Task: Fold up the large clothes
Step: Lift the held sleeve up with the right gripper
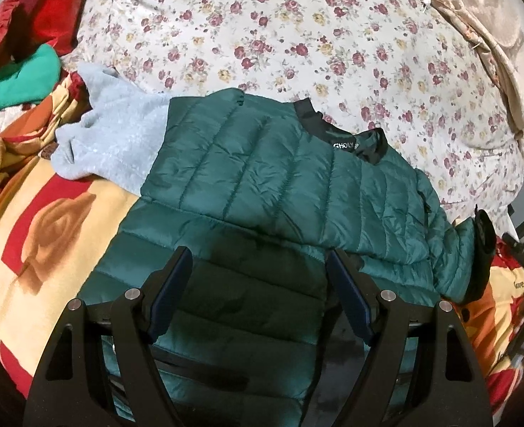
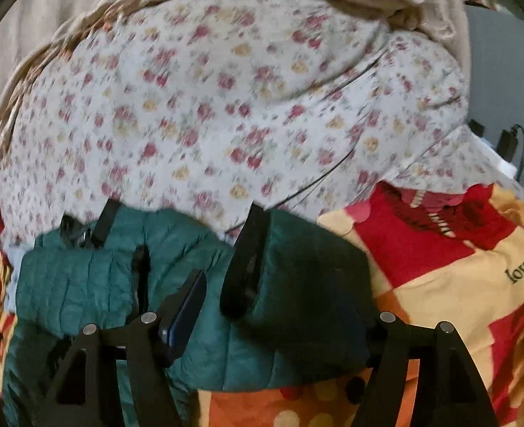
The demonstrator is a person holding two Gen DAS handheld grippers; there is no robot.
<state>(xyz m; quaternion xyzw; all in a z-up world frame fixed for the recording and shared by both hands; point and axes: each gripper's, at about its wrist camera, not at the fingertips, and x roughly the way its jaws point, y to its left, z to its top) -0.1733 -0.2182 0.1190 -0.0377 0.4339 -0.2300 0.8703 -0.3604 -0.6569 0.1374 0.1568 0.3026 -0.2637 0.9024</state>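
Green puffer jacket (image 1: 262, 178) on bed, one sleeve folded across. My left gripper (image 1: 258, 274) hovers over it, jaws wide, empty. Right gripper (image 2: 279, 302) jaws apart, nothing held. Next, I judge: grab hem, fold toward collar.

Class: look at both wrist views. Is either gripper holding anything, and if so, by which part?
Nothing is held. The left gripper and right gripper are both open above the green puffer jacket.
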